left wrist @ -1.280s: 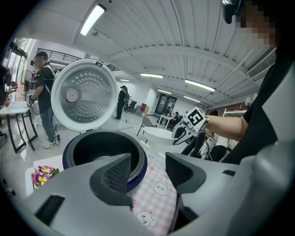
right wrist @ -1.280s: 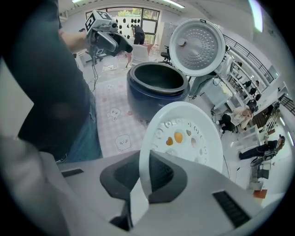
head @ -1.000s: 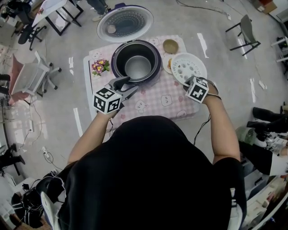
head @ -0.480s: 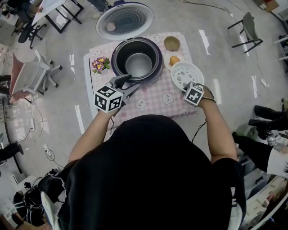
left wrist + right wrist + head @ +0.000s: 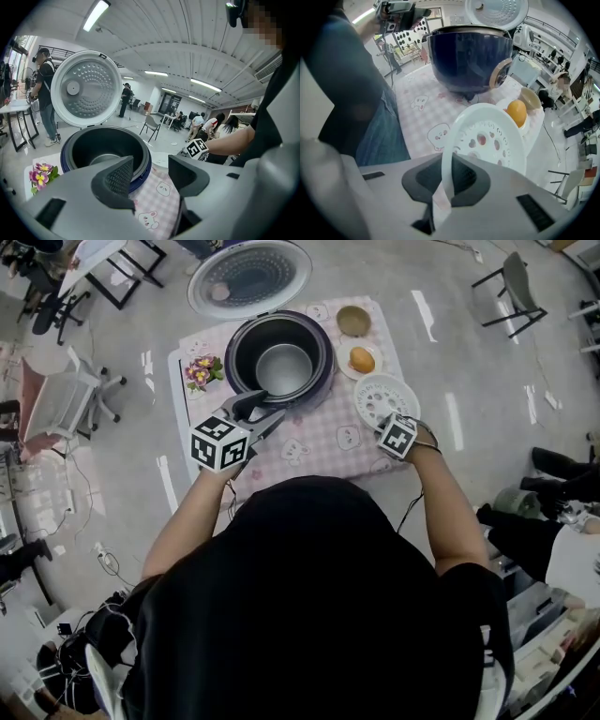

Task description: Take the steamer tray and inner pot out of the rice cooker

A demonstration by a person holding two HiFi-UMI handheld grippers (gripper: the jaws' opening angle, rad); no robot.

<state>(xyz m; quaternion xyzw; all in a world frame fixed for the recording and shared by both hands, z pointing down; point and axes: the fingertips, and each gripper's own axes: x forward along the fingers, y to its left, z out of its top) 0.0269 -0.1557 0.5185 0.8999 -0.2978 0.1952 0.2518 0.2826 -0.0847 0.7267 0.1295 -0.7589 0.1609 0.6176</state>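
Observation:
The dark blue rice cooker (image 5: 279,360) stands open on the pink checked table, its lid (image 5: 248,277) tipped back and the metal inner pot (image 5: 283,368) inside. My left gripper (image 5: 263,413) hovers open at the cooker's near rim, nothing between its jaws; in the left gripper view the cooker (image 5: 105,152) lies just beyond the left gripper (image 5: 151,172). My right gripper (image 5: 386,425) is shut on the near rim of the white perforated steamer tray (image 5: 384,397), low over the table right of the cooker. In the right gripper view the steamer tray (image 5: 490,138) rim is pinched in the right gripper (image 5: 447,177).
A small plate with an orange fruit (image 5: 362,359) and a brown bowl (image 5: 353,321) sit behind the tray. A flower posy (image 5: 200,372) lies left of the cooker. The table edge (image 5: 178,427) is close at left; chairs and people stand on the floor around.
My right gripper has carried the steamer tray down and toward me, nearer the tablecloth. The left gripper has stayed at the cooker rim.

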